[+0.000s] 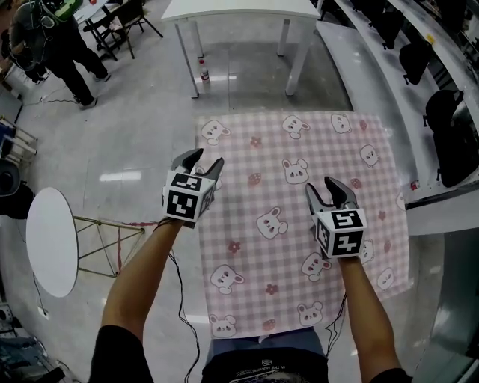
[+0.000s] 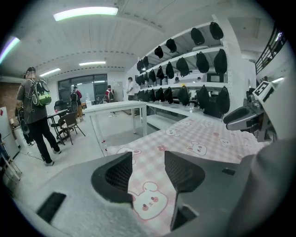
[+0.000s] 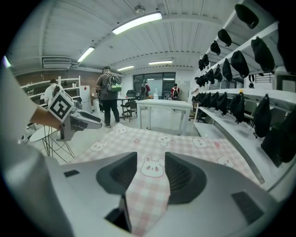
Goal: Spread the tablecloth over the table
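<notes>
Principally, one pink checked tablecloth point(image 1: 254, 149) with rabbit prints lies flat over the tabletop and hides it, directly before the person.

- Left gripper point(image 1: 206, 158): over the cloth's left edge, jaws apart, nothing pressed between them.
- Right gripper point(image 1: 323, 187): over the cloth's right half, jaws apart, only the cloth showing below the gap.
- White table point(image 1: 239, 11): beyond the cloth's far edge, with a small bottle point(image 1: 204, 75) on the floor by its leg.
- Round white side table point(image 1: 51, 239): left of the cloth.
- Shelves with black bags point(image 1: 441, 112): right of the cloth.
- Person with backpack point(image 1: 52, 37): far beyond the cloth's left corner.
</notes>
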Motion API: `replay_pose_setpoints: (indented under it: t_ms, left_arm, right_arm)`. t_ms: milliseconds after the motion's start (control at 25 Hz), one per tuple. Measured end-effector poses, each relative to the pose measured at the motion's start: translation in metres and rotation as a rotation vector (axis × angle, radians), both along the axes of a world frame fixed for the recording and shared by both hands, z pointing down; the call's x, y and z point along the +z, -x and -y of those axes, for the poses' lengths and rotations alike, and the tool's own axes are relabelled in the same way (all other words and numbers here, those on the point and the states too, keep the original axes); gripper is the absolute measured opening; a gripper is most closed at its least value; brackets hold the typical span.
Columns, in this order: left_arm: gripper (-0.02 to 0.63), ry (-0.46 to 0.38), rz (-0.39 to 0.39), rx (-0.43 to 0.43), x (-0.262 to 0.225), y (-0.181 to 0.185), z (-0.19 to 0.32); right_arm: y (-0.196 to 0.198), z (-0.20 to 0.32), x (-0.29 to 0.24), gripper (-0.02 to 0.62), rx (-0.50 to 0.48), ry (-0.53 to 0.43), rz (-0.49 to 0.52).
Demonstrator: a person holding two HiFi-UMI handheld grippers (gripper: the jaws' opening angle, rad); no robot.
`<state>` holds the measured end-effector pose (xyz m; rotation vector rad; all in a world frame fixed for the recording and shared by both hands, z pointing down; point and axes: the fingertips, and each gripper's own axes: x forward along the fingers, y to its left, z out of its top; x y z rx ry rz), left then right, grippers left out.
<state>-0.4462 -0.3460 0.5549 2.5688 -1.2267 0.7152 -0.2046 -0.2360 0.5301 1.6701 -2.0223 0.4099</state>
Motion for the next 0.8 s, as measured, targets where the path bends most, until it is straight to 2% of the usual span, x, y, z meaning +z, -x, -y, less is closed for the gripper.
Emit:
replay_pose_setpoints:
  t_ms: [360, 640, 800]
  left_arm:
    - [0.227, -0.033, -0.103, -0.012, -0.061, -0.026, -0.045]
    - [0.227, -0.059, -0.14, -0.013, -0.095, -0.101, -0.102]
    - [0.225, -0.058, -0.153, -0.034, -0.109, -0.121, -0.136]
  right_arm:
    - [-0.013, -0.028, -0.04, 0.192, 0.0, -0.024, 0.017]
    - [-0.083, -0.067, -0.056, 0.193, -0.005, -0.048, 0.055]
    - [-0.106, -0.087, -0.064, 0.192, -0.018, -0.059, 0.062]
